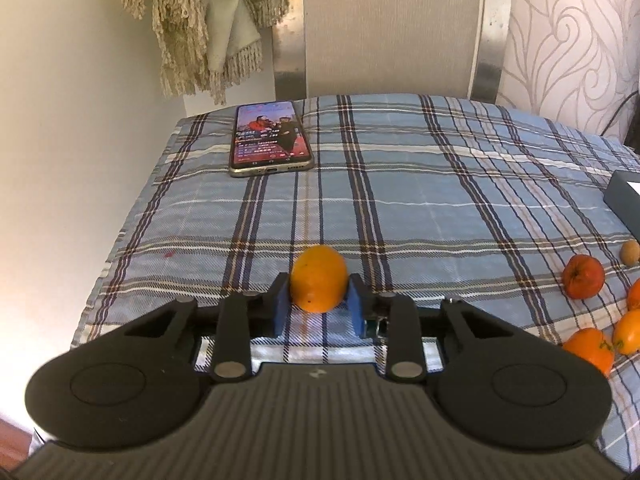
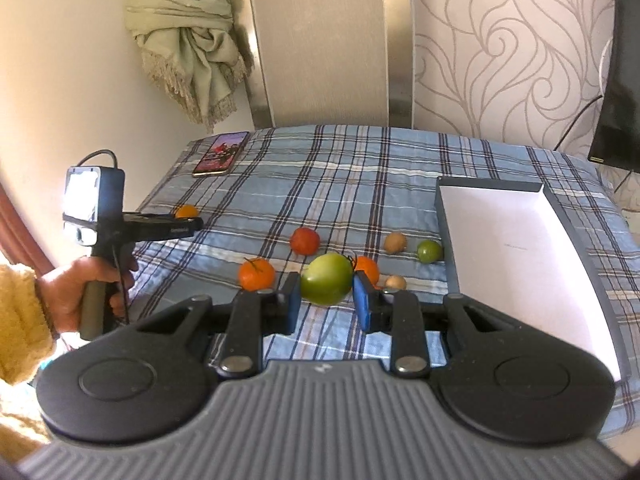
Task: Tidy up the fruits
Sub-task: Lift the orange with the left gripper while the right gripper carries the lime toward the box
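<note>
Orange fruit (image 1: 319, 284), round, smooth, unblemished.

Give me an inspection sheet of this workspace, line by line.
Surface: plaid cloth over the table.
Job's things: orange fruit in left gripper; big green fruit in right gripper; other fruits loose beside the open box, which holds nothing visible.
Clutter: phone, screen lit.
Grippers: both shut on fruit.
Cables: one from the left gripper's handle; one by the dark screen.
Surroundings: tied curtain, patterned wall.
</note>
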